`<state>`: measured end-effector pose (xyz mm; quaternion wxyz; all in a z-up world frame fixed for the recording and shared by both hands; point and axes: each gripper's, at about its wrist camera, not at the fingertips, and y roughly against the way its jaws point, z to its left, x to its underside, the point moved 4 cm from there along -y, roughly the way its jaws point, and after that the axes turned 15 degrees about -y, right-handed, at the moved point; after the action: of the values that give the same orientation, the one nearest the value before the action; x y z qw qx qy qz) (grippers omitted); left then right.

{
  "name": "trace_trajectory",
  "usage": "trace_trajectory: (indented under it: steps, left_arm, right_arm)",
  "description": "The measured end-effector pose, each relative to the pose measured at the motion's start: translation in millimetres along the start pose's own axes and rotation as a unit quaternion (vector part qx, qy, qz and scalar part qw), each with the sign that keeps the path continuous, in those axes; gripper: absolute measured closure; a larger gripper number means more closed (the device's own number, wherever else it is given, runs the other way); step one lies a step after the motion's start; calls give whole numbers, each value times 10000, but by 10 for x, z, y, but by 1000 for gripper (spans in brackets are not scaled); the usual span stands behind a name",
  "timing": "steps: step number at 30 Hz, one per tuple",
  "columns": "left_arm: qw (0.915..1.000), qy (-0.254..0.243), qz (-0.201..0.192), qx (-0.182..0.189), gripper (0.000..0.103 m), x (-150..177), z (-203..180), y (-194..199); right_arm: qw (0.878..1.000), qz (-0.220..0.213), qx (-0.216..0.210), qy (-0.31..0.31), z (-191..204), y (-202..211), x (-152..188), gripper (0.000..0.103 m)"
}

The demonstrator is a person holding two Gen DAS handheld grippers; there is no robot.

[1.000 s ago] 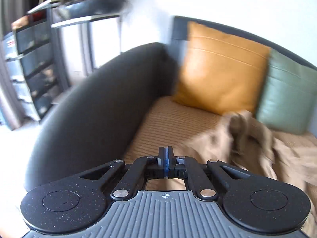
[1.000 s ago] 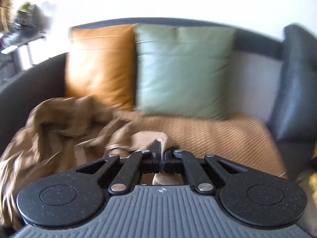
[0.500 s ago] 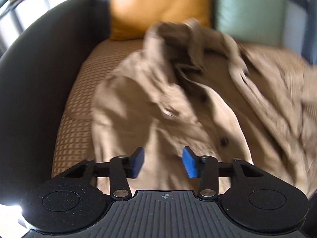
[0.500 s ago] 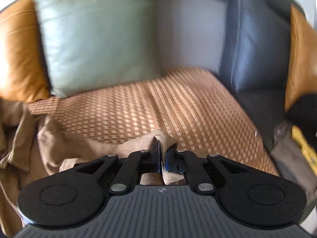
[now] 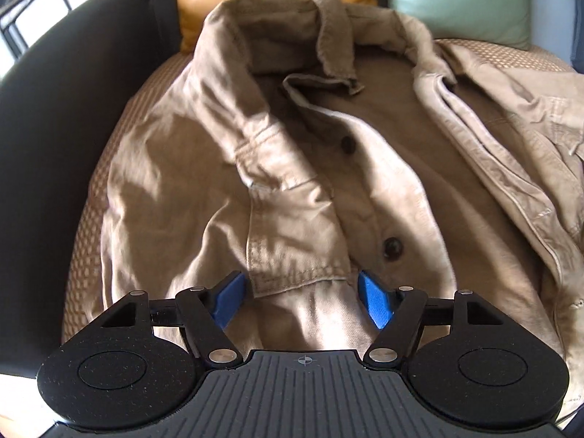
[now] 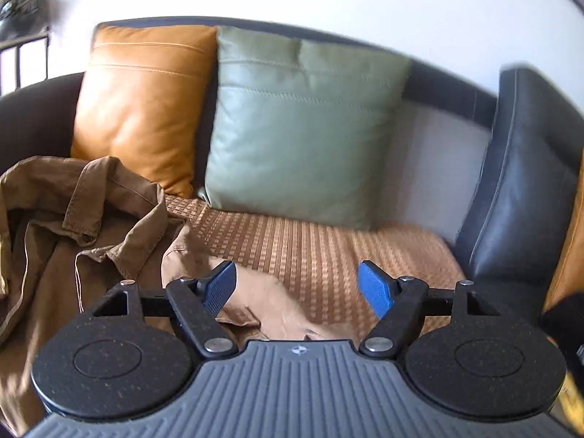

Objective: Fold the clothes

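- Left wrist view: the left gripper (image 5: 302, 297) points steeply down over a tan jacket (image 5: 292, 168) spread on the woven seat cover (image 5: 87, 200) of a dark sofa (image 5: 47, 138). Its jaws are opening, the blue pads (image 5: 376, 301) apart on either side of a sleeve cuff (image 5: 299, 273) and not pressing it.
- Only this view shows the jacket's front: two dark buttons (image 5: 392, 248), the rumpled collar (image 5: 335, 36) at the far end and the open right panel.
- Right wrist view: the right gripper (image 6: 297, 288) looks more level along the seat. Its jaws are opening too; a fold of the jacket (image 6: 54, 255) lies below them, untouched by the pads (image 6: 376, 290).
- Only this view shows the whole orange cushion (image 6: 142, 102) and green cushion (image 6: 303, 124) against the far backrest, the bare seat cover (image 6: 328, 252) to the right, and the sofa's right arm (image 6: 525, 189). The jacket fills the near left.
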<state>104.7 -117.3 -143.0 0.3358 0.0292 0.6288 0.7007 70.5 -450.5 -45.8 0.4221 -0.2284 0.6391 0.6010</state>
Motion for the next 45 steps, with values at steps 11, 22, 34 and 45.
trace_trajectory:
  steps: [11,22,34,45]
  left_arm:
    - [9987,301,-140,375,97,33,306,256]
    - [9672,1625,-763,-1800,103,-180,2442,1184]
    - [9587,1747,-2,-2243,39,-125,2641,550]
    - [9839,545,-1174,-1233,26,-645,1645,1178]
  right_arm:
    - [9946,840,-456,399,128,1,638,18]
    - [9951,827,-457,273,129,-76,623,18]
    - [9971,531,-452,302,188,-1,477,17]
    - [9941,475,-478,856,246,33,438,17]
